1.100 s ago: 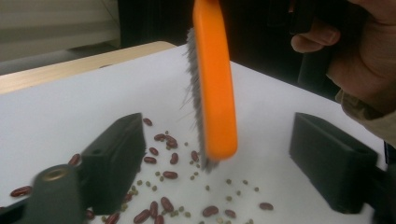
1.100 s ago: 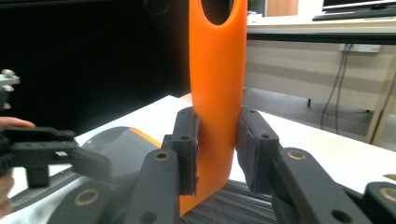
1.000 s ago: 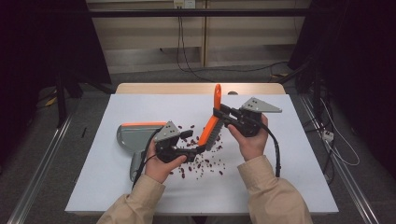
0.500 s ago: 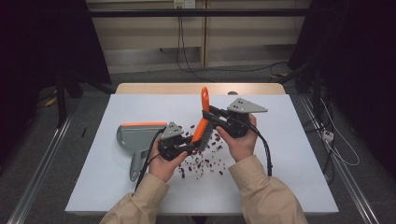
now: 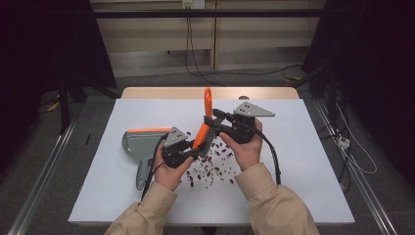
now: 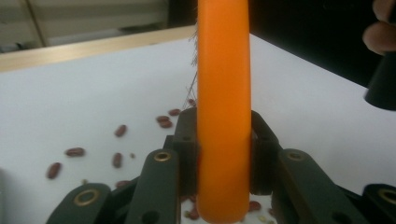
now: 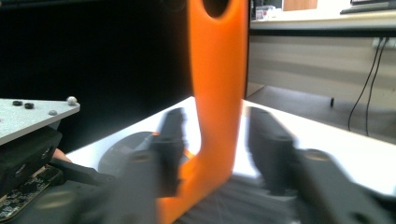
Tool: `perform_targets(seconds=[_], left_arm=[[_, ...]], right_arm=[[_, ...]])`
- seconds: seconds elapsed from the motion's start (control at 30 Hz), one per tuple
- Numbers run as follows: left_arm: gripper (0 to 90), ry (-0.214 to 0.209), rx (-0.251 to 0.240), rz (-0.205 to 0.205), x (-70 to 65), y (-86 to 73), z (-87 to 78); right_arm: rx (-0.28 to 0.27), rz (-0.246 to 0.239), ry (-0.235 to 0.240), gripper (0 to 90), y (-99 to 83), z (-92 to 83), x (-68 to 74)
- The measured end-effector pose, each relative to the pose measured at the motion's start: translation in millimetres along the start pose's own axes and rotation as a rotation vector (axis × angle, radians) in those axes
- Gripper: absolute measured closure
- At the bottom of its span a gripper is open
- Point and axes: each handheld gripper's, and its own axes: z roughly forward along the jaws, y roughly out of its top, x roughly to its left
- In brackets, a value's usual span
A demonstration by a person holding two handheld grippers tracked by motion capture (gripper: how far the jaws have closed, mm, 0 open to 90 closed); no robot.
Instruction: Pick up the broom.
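An orange-handled brush [image 5: 206, 105] stands nearly upright over scattered red beans [image 5: 215, 166]. My left gripper [image 5: 193, 151] is shut on the lower part of the handle. In the left gripper view the jaws [image 6: 223, 140] clamp the orange handle [image 6: 223, 93] from both sides. My right gripper [image 5: 215, 122] is higher on the handle and its jaws have just been opening. In the right gripper view the handle [image 7: 217, 93] stands between the blurred fingers [image 7: 170, 135] with gaps on both sides. Dark bristles [image 7: 233, 205] show below.
A grey dustpan [image 5: 139, 144] with an orange edge lies on the white table [image 5: 303, 161], left of my left hand. Beans [image 6: 74, 151] are scattered over the table in front of both hands. The wooden far edge [image 5: 161, 92] of the table borders a dark floor with cables.
The brush has swung left and stands more upright. My left gripper has closed on its lower handle. My right gripper's jaws have opened off the handle as that hand moved left.
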Motion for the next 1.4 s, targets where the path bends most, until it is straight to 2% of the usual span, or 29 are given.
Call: perform_targets(seconds=[0.03, 0.07, 0.13, 0.2, 0.3, 0.37, 0.4, 0.47, 0.5, 0.57, 0.6, 0.67, 0.73, 0.77, 0.8, 0.87, 0.9, 0.93, 0.97, 1.03, 1.1, 1.13, 1.17, 1.2, 1.23, 1.27, 1.3, 1.33, 1.4], left_arm=[[70.8, 0.01, -0.01, -0.007, 1.6, 0.1, -1.4], [70.8, 0.022, -0.025, -0.017, 2.4, 0.2, -2.2], [70.8, 0.037, -0.036, -0.022, 4.6, 0.8, -4.2], [70.8, 0.051, -0.047, -0.033, 5.1, 0.8, -4.8], [70.7, 0.069, -0.048, -0.022, 4.0, 0.8, -5.5], [70.7, 0.073, -0.051, -0.023, 3.6, 0.6, -5.5], [70.7, 0.069, -0.051, -0.018, 2.4, 0.3, -5.4], [70.1, 0.075, -0.049, 0.026, -4.4, 0.2, -4.2], [70.1, 0.076, -0.052, 0.036, -7.2, 0.2, -3.9], [69.3, 0.081, -0.058, 0.047, -9.8, 0.7, -4.0], [69.0, 0.08, -0.063, 0.057, -10.3, 0.7, -4.6], [68.4, 0.085, -0.075, 0.093, -13.3, 0.8, -4.9], [67.5, 0.081, -0.081, 0.108, -18.8, 1.0, -4.8], [66.0, 0.087, -0.079, 0.135, -21.6, 1.5, -4.6], [65.0, 0.086, -0.088, 0.14, -24.5, 1.6, -4.3], [64.3, 0.082, -0.092, 0.144, -27.5, 2.7, -4.4], [63.9, 0.089, -0.092, 0.154, -28.4, 3.1, -4.4], [63.6, 0.093, -0.092, 0.162, -28.5, 3.3, -4.3], [63.6, 0.094, -0.092, 0.159, -28.4, 3.1, -3.7], [59.1, 0.115, -0.087, 0.191, -30.9, 2.5, -2.3], [57.4, 0.122, -0.086, 0.186, -31.1, 1.7, -0.5], [53.8, 0.125, -0.092, 0.187, -30.8, 1.6, 0.2], [53.8, 0.13, -0.094, 0.194, -29.8, 1.5, 0.6], [49.4, 0.125, -0.1, 0.185, -28.3, 1.6, 0.5], [51.8, 0.112, -0.105, 0.178, -26.5, 1.9, -0.8], [52.4, 0.081, -0.101, 0.167, -25.0, 2.0, -2.1], [52.4, 0.067, -0.094, 0.162, -24.1, 1.8, -2.7], [48.7, 0.071, -0.095, 0.163, -22.8, 1.1, -3.9], [43.5, 0.049, -0.081, 0.145, -19.3, 0.4, -4.4]], right_arm=[[0.01, 0.014, -0.016, 36.0, -2.0, 1.1, 1.5], [0.01, 0.014, -0.016, 36.0, -2.0, 1.1, 1.5], [0.013, 0.044, -0.035, 32.2, -5.8, 1.8, 4.2], [0.049, 0.074, -0.076, 27.2, -12.9, 7.7, 9.6], [0.077, 0.09, -0.063, 24.8, -19.2, 15.1, 14.9], [0.073, 0.104, -0.053, 25.0, -20.4, 16.9, 16.2], [0.07, 0.135, -0.052, 26.3, -21.3, 20.4, 18.6], [0.065, 0.157, -0.053, 23.9, -21.4, 24.5, 20.9], [0.065, 0.157, -0.053, 23.9, -21.4, 24.5, 20.9], [0.078, 0.199, -0.071, 25.6, -19.7, 26.9, 22.0], [0.078, 0.199, -0.071, 25.6, -19.7, 26.9, 22.0], [0.072, 0.235, -0.076, 25.7, -19.5, 27.4, 21.7], [0.072, 0.244, -0.092, 28.5, -18.3, 28.3, 22.9], [0.076, 0.247, -0.11, 31.9, -16.3, 29.4, 24.2], [0.074, 0.256, -0.108, 38.4, -14.9, 29.6, 24.6], [0.073, 0.25, -0.115, 38.5, -13.7, 29.1, 24.7], [0.077, 0.258, -0.115, 40.6, -12.5, 29.0, 25.3], [0.079, 0.277, -0.106, 47.4, -10.4, 27.7, 26.4], [0.079, 0.277, -0.106, 47.4, -10.4, 27.7, 26.4], [0.107, 0.287, -0.087, 56.0, -8.1, 28.3, 28.5], [0.116, 0.275, -0.087, 58.9, -7.3, 28.3, 29.1], [0.111, 0.284, -0.076, 64.9, -6.1, 27.2, 29.0], [0.111, 0.284, -0.076, 64.9, -6.1, 27.2, 29.0], [0.094, 0.303, -0.054, 69.3, -4.7, 25.4, 26.1], [0.09, 0.293, -0.059, 69.6, -4.1, 24.4, 24.0], [0.087, 0.273, -0.065, 69.6, -3.5, 23.3, 21.5], [0.087, 0.273, -0.065, 69.6, -3.5, 23.3, 21.5], [0.084, 0.267, -0.061, 69.6, -3.5, 21.8, 17.9], [0.1, 0.26, -0.077, 69.7, -3.8, 18.3, 10.6]])
